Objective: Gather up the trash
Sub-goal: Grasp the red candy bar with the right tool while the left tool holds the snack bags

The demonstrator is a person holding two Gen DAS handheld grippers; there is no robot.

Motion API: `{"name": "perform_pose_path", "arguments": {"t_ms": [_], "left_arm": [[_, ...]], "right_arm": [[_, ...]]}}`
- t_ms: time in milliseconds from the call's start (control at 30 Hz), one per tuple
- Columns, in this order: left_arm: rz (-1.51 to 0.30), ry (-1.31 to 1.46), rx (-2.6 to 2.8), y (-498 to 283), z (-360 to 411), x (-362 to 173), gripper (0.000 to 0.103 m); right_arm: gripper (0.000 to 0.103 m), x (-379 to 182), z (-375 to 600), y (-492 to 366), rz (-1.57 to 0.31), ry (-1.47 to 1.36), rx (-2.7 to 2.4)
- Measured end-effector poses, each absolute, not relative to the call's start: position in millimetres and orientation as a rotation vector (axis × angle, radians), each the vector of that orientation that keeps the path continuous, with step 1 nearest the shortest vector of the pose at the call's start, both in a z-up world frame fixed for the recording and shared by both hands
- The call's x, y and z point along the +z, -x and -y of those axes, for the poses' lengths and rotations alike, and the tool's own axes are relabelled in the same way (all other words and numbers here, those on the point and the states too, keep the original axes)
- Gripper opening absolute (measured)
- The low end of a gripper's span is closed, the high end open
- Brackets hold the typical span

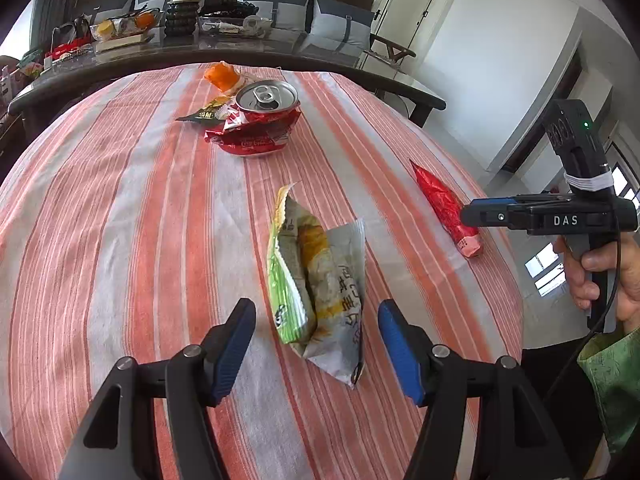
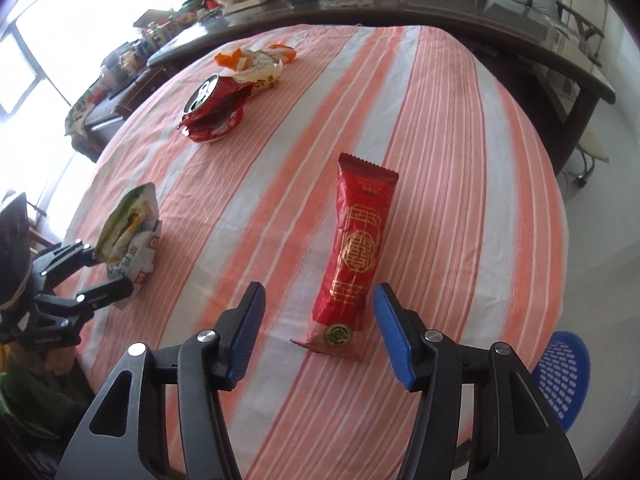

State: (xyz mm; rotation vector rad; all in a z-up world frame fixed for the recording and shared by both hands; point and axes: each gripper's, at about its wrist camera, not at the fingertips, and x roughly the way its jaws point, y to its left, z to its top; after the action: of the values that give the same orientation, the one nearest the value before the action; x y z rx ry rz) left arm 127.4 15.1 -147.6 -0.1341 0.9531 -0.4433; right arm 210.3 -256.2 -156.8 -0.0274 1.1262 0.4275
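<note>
- Blue-padded left gripper (image 1: 316, 344) is spread wide, its fingers either side of the near end of a torn green-and-white snack bag (image 1: 316, 280), not touching it.
- Right gripper (image 2: 318, 336) likewise gapes around the near end of a long red foil wrapper (image 2: 354, 252) lying flat.
- Farther off on the orange-and-white striped tablecloth (image 1: 120, 220) sit a crushed red soda can (image 1: 266, 120) and an orange-and-white wrapper (image 1: 222, 76) just beyond it.
- A blue perforated plastic basket (image 2: 564, 372) sits low on the right.

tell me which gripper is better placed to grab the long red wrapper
Right. The right gripper is open with the long red wrapper lying between its fingers, while the left gripper straddles the green and white wrapper.
</note>
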Motion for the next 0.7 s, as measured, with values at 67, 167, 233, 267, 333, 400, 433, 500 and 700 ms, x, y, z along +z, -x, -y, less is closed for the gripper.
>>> {"name": "perform_pose_path", "arguments": {"t_ms": [67,167,233,267,333,400,433,500,700], "left_arm": [[-0.955,0.124,-0.435,-131,-11,-147,0.065],[-0.951,0.093,-0.413,-134,-6,-144,0.065],[-0.951,0.078,-0.403,-135,-3,-144,0.063],[-0.952,0.071,-0.398,-136,-2,-144,0.061],[-0.956,0.060,-0.396,-137,1,-144,0.038],[-0.950,0.068,-0.398,-138,2,-141,0.032],[-0.948,0.071,-0.403,-138,3,-140,0.031],[-0.942,0.076,-0.410,-140,8,-136,0.028],[-0.914,0.073,-0.450,-142,32,-121,0.025]], "right_arm": [[0.060,-155,257,-221,-1.129,0.006,0.403],[0.060,-157,255,-236,-1.153,0.008,0.369],[0.056,-162,252,-242,-1.179,0.003,0.369],[0.053,-165,250,-244,-1.190,0.008,0.368],[0.024,-170,249,-244,-1.201,0.026,0.359],[0.014,-168,251,-240,-1.186,0.020,0.358],[0.012,-165,253,-237,-1.173,0.017,0.366],[0.010,-158,255,-228,-1.142,0.027,0.371],[0.008,-138,271,-211,-1.070,-0.001,0.385]]}}
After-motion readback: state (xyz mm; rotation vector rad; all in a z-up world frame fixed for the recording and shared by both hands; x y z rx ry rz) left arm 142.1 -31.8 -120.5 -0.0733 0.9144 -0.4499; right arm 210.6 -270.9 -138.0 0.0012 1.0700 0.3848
